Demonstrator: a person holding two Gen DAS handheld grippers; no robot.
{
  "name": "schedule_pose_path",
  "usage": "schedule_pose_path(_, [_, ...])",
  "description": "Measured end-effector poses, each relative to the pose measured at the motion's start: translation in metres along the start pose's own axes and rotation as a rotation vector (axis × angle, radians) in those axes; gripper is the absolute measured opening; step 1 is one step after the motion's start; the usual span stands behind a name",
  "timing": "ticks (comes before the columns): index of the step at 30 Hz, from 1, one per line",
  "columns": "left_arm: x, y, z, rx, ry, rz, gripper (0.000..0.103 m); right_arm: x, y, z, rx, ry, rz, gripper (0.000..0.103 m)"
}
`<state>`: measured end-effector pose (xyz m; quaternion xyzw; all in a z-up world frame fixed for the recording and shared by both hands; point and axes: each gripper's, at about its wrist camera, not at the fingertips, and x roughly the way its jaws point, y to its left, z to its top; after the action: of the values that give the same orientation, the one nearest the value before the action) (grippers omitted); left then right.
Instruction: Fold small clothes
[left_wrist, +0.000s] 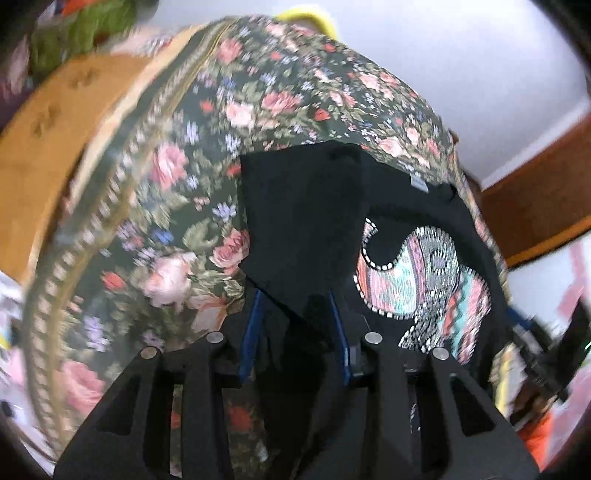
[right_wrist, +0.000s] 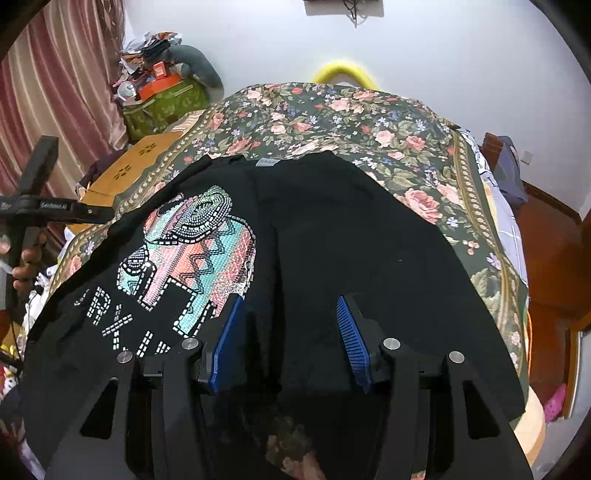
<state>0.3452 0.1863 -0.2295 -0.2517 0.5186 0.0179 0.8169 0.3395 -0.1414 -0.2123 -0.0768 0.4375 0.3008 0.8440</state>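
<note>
The black shirt (right_wrist: 332, 240) lies on the floral bedspread (right_wrist: 388, 122), a fold of it between the left tool's (left_wrist: 295, 325) parted pads, while the right tool (right_wrist: 291, 332) stands half-open over the cloth, gripping nothing.

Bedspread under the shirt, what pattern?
Dark green bedspread with pink rose floral; right wrist view shows it best.
</note>
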Motion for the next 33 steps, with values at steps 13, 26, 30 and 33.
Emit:
schedule_pose_path(13, [0.036, 0.01, 0.02, -0.085, 0.012, -0.13, 0.034, 0.02, -0.006, -0.004, 0.004, 0.033, -0.005, 0.048])
schedule_pose_path(26, [0.002, -0.095, -0.019, 0.478, -0.208, 0.124, 0.006, 0.013, -0.01, -0.004, 0.018, 0.026, -0.007, 0.048])
schedule_pose_path(30, [0.016, -0.131, -0.046, 0.666, -0.166, 0.196, 0.009, 0.0, -0.021, -0.009, 0.048, 0.005, -0.025, 0.048])
schedule_pose_path(33, [0.028, -0.135, -0.056, 0.683, -0.103, 0.211, 0.02, -0.015, -0.037, -0.013, 0.087, -0.012, -0.054, 0.048])
